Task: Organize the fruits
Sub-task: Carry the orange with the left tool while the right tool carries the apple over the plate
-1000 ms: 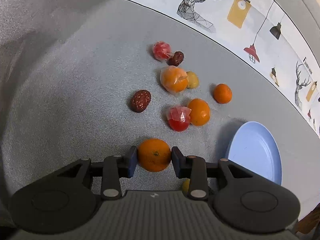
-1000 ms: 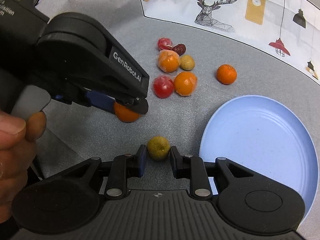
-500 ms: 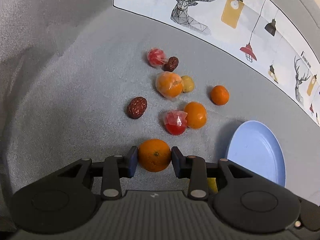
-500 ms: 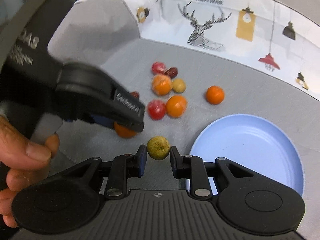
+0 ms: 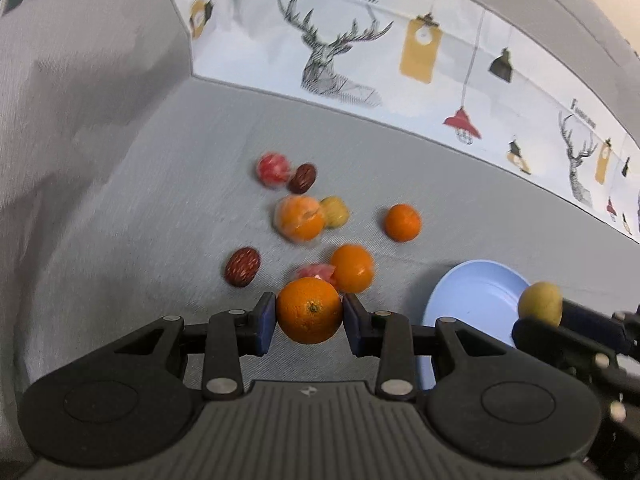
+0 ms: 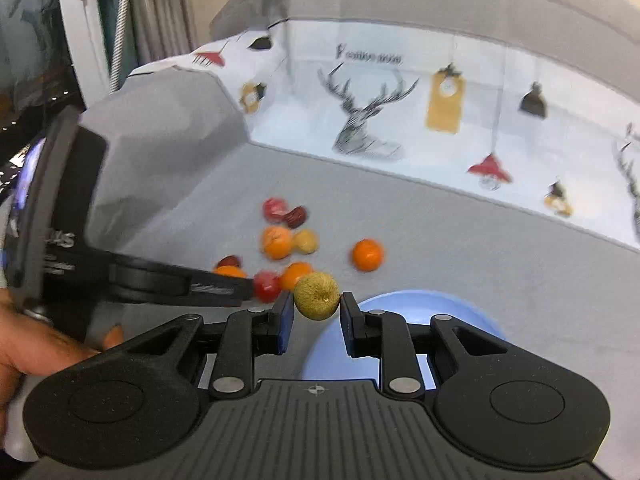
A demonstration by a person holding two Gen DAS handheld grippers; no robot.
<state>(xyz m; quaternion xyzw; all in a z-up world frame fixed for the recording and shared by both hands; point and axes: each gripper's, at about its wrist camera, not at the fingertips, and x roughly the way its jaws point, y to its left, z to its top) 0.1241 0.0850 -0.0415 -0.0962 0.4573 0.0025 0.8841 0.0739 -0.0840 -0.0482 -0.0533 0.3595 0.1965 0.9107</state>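
The left gripper [image 5: 309, 319] clamps an orange [image 5: 309, 310] above the grey cloth's near edge. The right gripper [image 6: 316, 313] pinches a small yellow-green fruit [image 6: 317, 296] beside the blue plate [image 6: 424, 304]. Releasing from height could roll either round fruit off the plate's shallow rim.

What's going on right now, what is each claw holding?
Left gripper shut on an orange. Right gripper shut on a small yellow-green fruit, near the blue plate. Plate bare where visible; other fruit loose on the grey cloth.
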